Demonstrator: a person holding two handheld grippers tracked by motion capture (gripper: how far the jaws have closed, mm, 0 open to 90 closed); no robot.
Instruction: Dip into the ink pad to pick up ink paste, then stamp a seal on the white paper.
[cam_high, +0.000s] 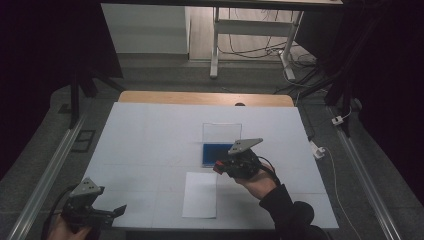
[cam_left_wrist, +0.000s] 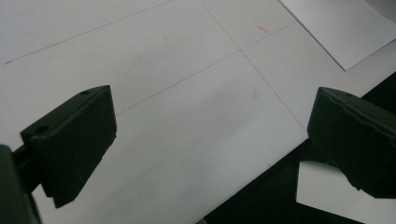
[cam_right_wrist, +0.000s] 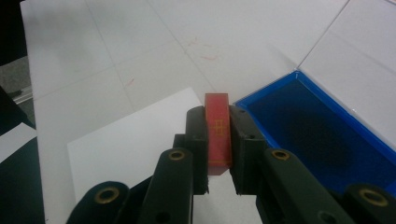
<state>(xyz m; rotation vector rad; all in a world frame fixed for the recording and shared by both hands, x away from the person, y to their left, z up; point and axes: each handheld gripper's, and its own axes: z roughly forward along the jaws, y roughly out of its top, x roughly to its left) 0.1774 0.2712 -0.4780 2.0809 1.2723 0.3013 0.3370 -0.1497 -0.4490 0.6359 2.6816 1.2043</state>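
A red stamp block with gold markings is clamped between the jaws of my right gripper, which is shut on it. It hangs over the gap between a white paper sheet and an open blue ink pad. From above, the right gripper sits just below the blue ink pad, whose clear lid stands up behind it, and above the paper sheet. My left gripper rests at the table's near left corner, jaws wide apart over bare table, holding nothing.
The white table top ends at a near edge right by the left gripper, with dark floor below. A wooden strip borders the far edge. Desk legs and cables lie on the floor beyond.
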